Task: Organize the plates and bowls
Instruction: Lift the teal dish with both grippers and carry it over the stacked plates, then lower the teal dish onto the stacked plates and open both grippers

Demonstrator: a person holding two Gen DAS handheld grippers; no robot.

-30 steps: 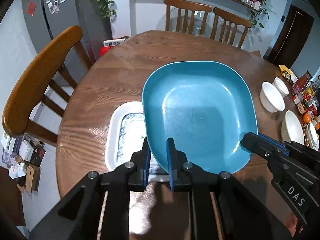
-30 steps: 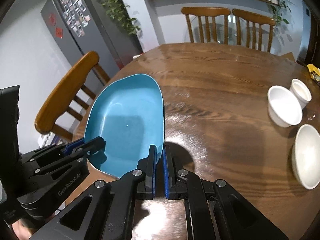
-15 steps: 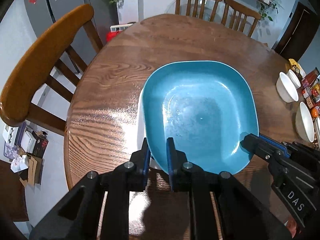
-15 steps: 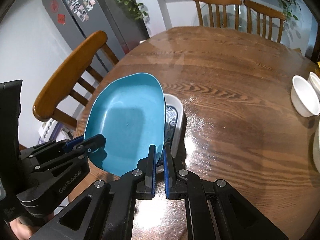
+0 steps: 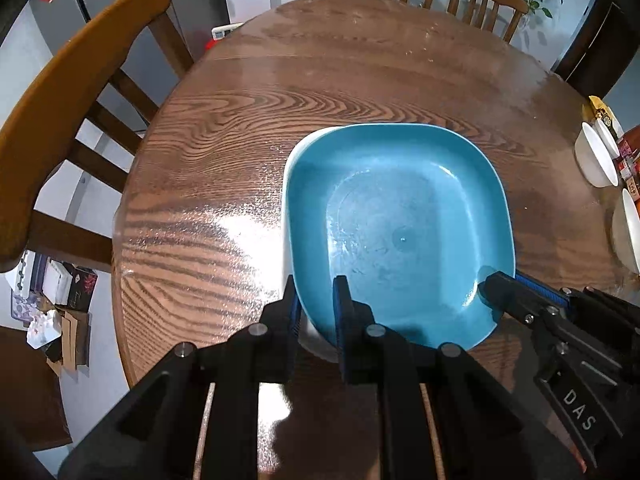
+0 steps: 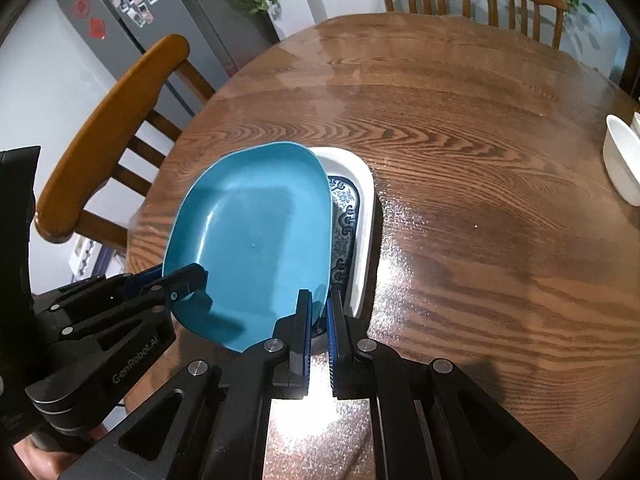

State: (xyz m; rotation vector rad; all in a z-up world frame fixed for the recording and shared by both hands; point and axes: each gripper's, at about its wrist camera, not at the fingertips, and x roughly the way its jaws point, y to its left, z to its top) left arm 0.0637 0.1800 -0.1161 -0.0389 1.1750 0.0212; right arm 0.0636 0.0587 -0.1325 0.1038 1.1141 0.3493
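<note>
both grippers have the same dish here: left gripper point(image 5: 316, 304) and right gripper point(image 6: 318, 314) are each clamped on the near rim of the rounded-square blue plate point(image 5: 400, 216). it sits right over the white rectangular plate with the blue pattern point(image 6: 352, 208) on the round wooden table point(image 5: 320, 80). white bowls point(image 5: 596, 156) sit far right.

Both wrist cameras are looking steeply down along their tools, sitting close above the desk point(image 5: 320, 80); both are sharing the blue plate point(image 5: 400, 216), left view facing its near-left rim, right view its near-right.
</note>
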